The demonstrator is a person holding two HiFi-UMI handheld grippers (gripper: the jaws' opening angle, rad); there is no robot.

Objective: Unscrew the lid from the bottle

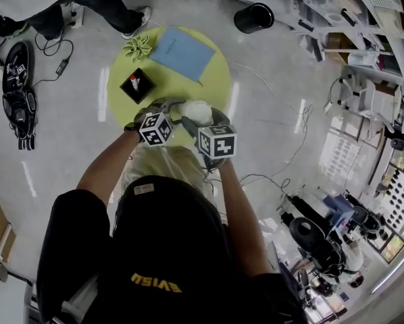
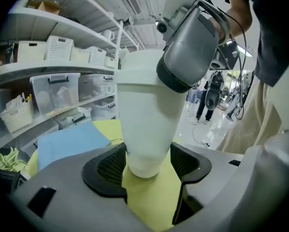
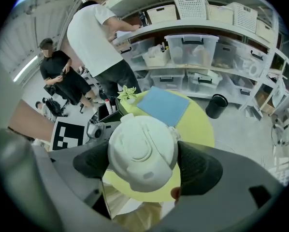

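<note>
Yellow round table (image 1: 209, 79) below, and the white bottle (image 2: 144, 115) is held just over its near edge. The left gripper (image 2: 147, 163) clamps its lower body, and the right gripper (image 3: 143, 163) is closed over the lid (image 3: 139, 146) from above. Grip looks set; next comes the twist. Far left, a black box (image 1: 148, 88) holds a small red-capped item (image 1: 133, 82).

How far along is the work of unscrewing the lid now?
Done: left gripper clamps the bottle low down; right gripper grips the lid from above. In hand: securing both grips. To do: the lid sits on the bottle, so twisting and lifting remain.
</note>
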